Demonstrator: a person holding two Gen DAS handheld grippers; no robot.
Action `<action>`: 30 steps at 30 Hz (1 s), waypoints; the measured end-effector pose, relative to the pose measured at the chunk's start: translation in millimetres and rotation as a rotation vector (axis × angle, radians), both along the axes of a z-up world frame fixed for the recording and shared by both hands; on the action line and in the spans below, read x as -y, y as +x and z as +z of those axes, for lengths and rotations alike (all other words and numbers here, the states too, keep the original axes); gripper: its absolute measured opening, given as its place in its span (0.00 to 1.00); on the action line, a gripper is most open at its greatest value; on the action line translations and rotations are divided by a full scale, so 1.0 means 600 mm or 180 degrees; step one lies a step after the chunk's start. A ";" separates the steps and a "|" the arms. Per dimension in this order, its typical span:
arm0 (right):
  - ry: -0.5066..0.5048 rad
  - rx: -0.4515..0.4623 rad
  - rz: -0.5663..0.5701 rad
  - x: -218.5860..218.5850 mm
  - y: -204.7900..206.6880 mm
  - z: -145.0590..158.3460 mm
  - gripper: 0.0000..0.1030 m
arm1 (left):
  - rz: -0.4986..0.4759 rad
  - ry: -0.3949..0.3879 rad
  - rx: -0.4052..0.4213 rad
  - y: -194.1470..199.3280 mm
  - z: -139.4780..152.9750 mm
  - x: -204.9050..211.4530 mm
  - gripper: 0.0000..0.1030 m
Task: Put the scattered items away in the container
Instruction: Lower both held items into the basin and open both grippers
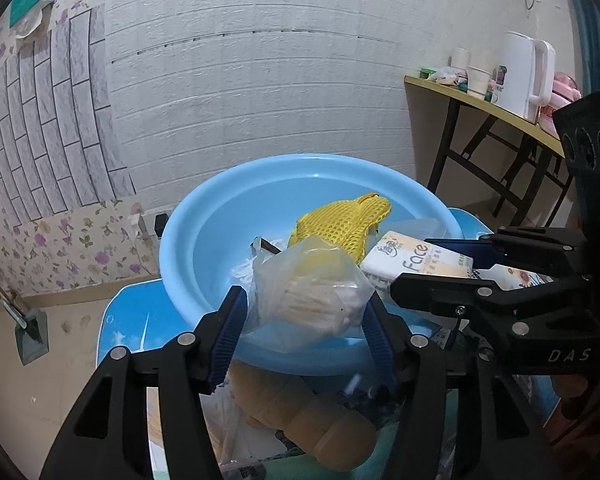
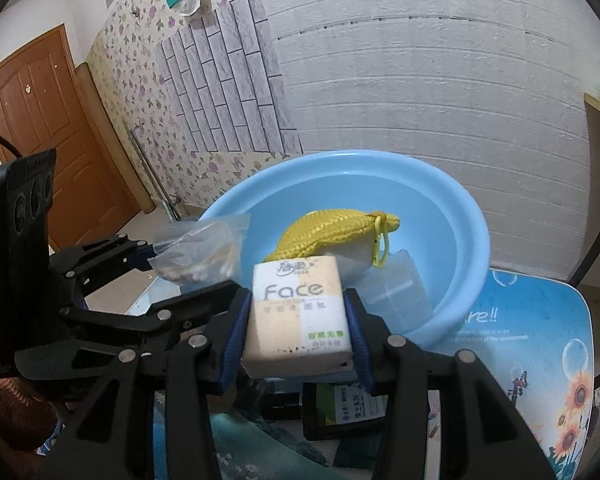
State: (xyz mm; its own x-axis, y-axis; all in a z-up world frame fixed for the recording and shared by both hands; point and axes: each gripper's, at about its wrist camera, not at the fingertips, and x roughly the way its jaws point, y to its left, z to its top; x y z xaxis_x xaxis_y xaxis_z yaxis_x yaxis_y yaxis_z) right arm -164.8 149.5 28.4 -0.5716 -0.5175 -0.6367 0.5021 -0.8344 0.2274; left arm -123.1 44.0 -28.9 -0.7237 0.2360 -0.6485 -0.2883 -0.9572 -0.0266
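Observation:
A light blue basin [image 1: 204, 240] [image 2: 452, 208] sits on a blue table. Inside it lie a yellow mesh pouch [image 1: 340, 224] [image 2: 332, 232] and a clear plastic box [image 2: 396, 284]. My left gripper [image 1: 304, 320] is shut on a clear plastic bag of cotton swabs [image 1: 312, 292] [image 2: 200, 248], held over the basin's near rim. My right gripper [image 2: 298, 320] is shut on a "Face" tissue pack [image 2: 298, 312] [image 1: 416, 264], held just above the near rim beside the left gripper [image 2: 148, 256].
A tan bottle [image 1: 312, 420] and a clear bag lie below my left gripper. A dark packet [image 2: 348, 404] lies below the right gripper. A side table [image 1: 480, 100] with a white kettle [image 1: 528, 72] stands at the right. A wooden door [image 2: 48, 128] is at the left.

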 end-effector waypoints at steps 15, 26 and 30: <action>0.0040 -0.0153 -0.0212 -0.004 0.016 0.024 0.55 | 0.0002 0.0105 -0.0132 0.025 0.024 0.012 0.79; 0.0028 -0.0137 -0.0308 -0.026 0.049 0.036 0.55 | 0.0187 0.0144 -0.0144 0.067 0.029 0.040 0.81; 0.0067 -0.0107 -0.0370 -0.035 0.066 0.032 0.55 | 0.0300 0.0182 -0.0100 0.087 0.020 0.054 0.85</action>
State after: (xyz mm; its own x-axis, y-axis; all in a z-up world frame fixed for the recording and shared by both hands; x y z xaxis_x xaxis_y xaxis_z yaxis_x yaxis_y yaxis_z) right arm -125.0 170.7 47.9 -0.6483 -0.4331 -0.6262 0.4087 -0.8919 0.1938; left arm -71.2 11.9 -16.7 -0.7641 0.2019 -0.6127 -0.1987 -0.9772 -0.0743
